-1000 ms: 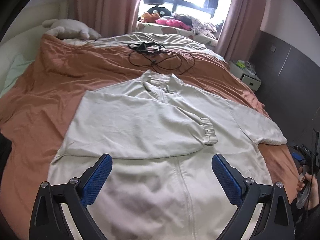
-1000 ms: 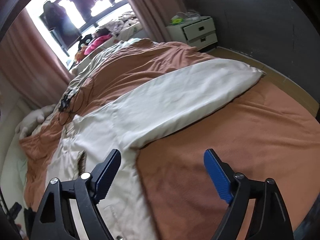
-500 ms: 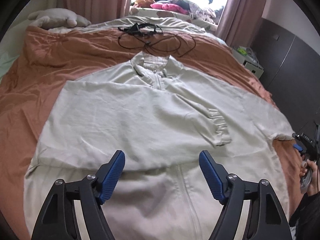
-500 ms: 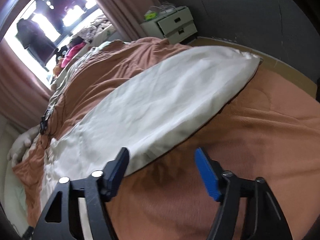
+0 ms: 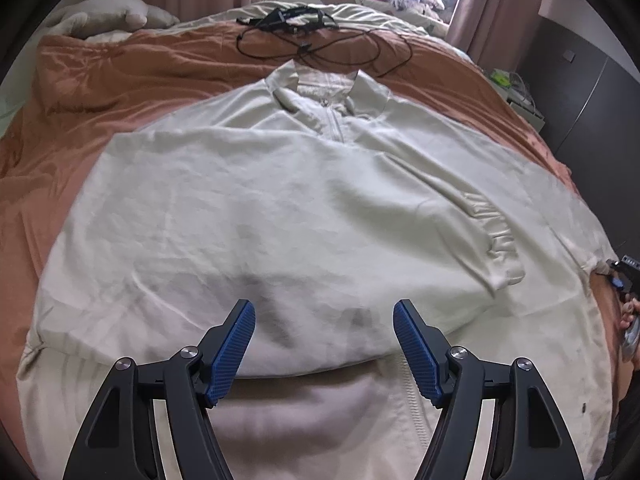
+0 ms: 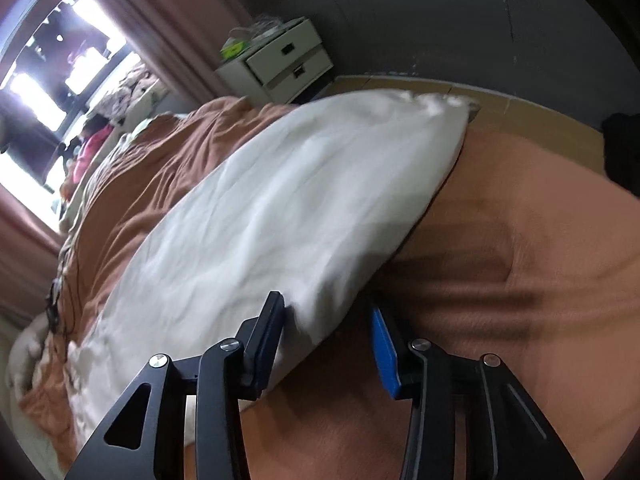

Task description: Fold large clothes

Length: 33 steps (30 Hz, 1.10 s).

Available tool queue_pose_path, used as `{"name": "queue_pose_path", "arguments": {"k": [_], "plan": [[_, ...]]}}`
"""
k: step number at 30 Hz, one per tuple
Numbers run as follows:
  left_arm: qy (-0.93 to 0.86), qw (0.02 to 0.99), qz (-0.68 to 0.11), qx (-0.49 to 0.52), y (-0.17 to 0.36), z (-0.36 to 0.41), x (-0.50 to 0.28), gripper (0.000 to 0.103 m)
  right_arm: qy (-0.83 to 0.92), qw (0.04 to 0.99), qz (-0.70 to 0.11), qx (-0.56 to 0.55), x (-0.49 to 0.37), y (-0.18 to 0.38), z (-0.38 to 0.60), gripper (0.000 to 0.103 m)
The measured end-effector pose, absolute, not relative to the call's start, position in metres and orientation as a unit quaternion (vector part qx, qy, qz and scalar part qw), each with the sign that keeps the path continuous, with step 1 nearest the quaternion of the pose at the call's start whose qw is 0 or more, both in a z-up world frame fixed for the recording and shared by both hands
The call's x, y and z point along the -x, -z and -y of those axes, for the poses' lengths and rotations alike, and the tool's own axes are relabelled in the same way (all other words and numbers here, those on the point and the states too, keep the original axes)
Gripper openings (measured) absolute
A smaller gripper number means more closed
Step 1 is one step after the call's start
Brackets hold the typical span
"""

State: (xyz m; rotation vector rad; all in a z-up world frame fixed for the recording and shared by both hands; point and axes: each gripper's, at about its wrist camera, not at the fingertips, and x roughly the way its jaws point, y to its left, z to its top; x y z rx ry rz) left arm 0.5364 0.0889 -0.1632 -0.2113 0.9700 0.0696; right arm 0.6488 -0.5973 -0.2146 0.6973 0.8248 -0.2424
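Note:
A cream zip-front jacket [image 5: 280,208] lies spread on the brown bedspread [image 5: 120,72], collar [image 5: 324,92] toward the window. One sleeve is folded across the chest, its cuff [image 5: 496,240] at the right. My left gripper [image 5: 324,320] hovers open just over that folded sleeve's lower edge, with nothing pinched. In the right wrist view the other sleeve [image 6: 280,208] stretches out flat, its cuff [image 6: 432,100] at the bed's far side. My right gripper [image 6: 328,320] is closing, with the sleeve's lower edge between its jaws; the pads do not press on it.
A tangled black cable [image 5: 320,40] lies on the bed beyond the collar. A pale pillow [image 5: 108,16] sits at the back left. A white nightstand [image 6: 280,64] stands by the dark wall. A hand [image 5: 630,312] shows at the right edge of the bed.
Both grippers have sunk toward the jacket. The left jaws narrowed over the folded sleeve. The right gripper rolled, moved onto the outstretched sleeve's edge, and its jaws drew much closer together.

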Motion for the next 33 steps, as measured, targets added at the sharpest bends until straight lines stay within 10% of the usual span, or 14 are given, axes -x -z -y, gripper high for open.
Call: {"name": "queue_pose_path", "arguments": {"k": [5, 33], "plan": [[-0.035, 0.875, -0.471, 0.103, 0.169, -0.094, -0.534, 0.073, 0.109, 0.847, -0.379, -0.356, -0.657, 0.207, 0.614, 0.007], [-0.053, 0.897, -0.420, 0.132, 0.089, -0.154, -0.456, 0.073, -0.155, 0.931, -0.279, -0.178, -0.603, -0.035, 0.372, 0.005]]}}
